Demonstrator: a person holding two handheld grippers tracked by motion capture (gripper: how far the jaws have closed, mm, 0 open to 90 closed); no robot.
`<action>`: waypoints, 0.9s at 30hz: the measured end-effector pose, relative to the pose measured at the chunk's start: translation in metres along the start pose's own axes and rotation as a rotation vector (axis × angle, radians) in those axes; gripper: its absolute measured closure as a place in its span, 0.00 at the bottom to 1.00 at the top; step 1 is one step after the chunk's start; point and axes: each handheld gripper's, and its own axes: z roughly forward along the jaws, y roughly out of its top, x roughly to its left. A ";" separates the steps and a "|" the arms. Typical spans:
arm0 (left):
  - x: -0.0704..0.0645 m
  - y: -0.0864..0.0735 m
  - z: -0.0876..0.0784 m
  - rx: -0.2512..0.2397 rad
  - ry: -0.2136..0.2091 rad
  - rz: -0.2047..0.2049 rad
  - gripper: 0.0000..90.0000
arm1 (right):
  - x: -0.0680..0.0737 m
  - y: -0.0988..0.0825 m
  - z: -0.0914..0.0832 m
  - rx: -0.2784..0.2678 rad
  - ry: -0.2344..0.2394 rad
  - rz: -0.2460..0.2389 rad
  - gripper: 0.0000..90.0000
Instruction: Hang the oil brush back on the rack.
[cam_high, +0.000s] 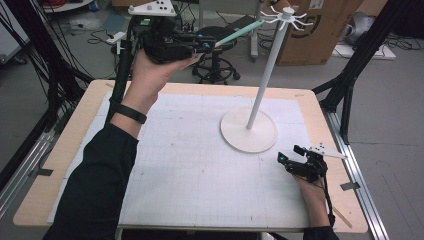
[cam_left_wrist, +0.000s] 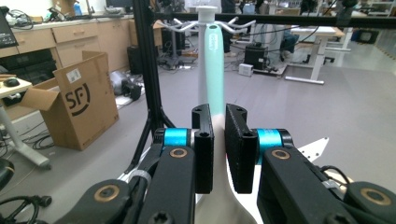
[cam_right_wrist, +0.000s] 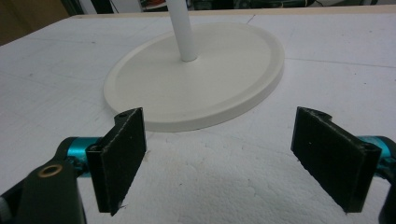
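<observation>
Mint spatula (cam_high: 240, 31), smooth slim handle clamped in my left gripper (cam_high: 212, 46), raised beside the white hook rack (cam_high: 286, 15), thin pole (cam_high: 263, 80) on round rimmed base (cam_high: 248, 131), my right gripper (cam_high: 291, 156) jaws apart, low on gridded foam mat (cam_high: 200, 165), clear room around.

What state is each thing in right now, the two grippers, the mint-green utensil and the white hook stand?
Left gripper: shut on the mint-green utensil, raised near the stand's top.
Mint-green utensil: held, its tip near the hooks.
Right gripper: open, empty, low over the table.
White hook stand: upright, hooks bare.
</observation>
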 end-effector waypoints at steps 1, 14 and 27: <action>-0.001 0.001 -0.001 -0.002 0.001 0.002 0.91 | 0.000 0.000 0.000 0.000 0.000 0.001 0.19; 0.002 -0.003 0.010 -0.011 0.000 -0.009 0.91 | 0.000 0.000 0.000 -0.001 0.000 -0.003 0.19; 0.000 -0.005 0.016 -0.004 -0.009 -0.003 0.91 | 0.000 0.000 0.000 0.000 0.000 -0.001 0.19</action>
